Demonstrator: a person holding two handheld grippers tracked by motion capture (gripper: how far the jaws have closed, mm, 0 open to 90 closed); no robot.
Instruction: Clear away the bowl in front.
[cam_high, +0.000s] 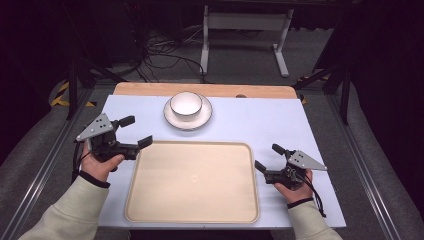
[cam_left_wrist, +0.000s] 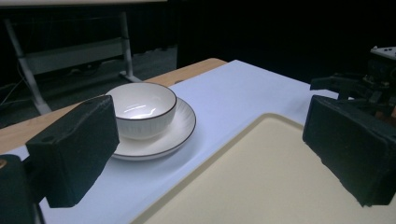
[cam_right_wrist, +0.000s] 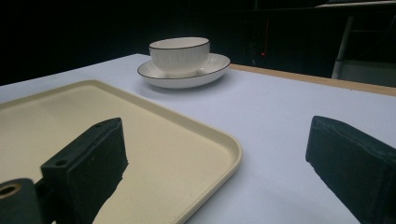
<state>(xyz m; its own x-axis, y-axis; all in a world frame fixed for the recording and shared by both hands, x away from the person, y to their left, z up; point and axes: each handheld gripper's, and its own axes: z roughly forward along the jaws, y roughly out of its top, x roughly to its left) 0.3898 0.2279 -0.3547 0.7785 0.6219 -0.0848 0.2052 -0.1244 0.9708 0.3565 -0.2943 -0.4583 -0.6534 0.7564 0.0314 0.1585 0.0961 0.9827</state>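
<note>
High view: both tools, left tool (cam_high: 132, 132) and right tool (cam_high: 270, 157), gape wide beside the empty beige plastic tray (cam_high: 192, 181), so reaching the white ribbed ceramic bowl (cam_high: 186, 104) at upper centre likely comes next.

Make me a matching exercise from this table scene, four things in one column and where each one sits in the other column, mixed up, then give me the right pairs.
Things:
1. bowl
2. saucer
3. tray
4. left gripper

Places or states:
A. lies empty on the near middle of the table, between the two hands
B. stands on the saucer
C. held open beside the tray's far left corner
D. sits on the table beyond the tray's far edge, under the bowl

Pairs: 1-B, 2-D, 3-A, 4-C
</note>
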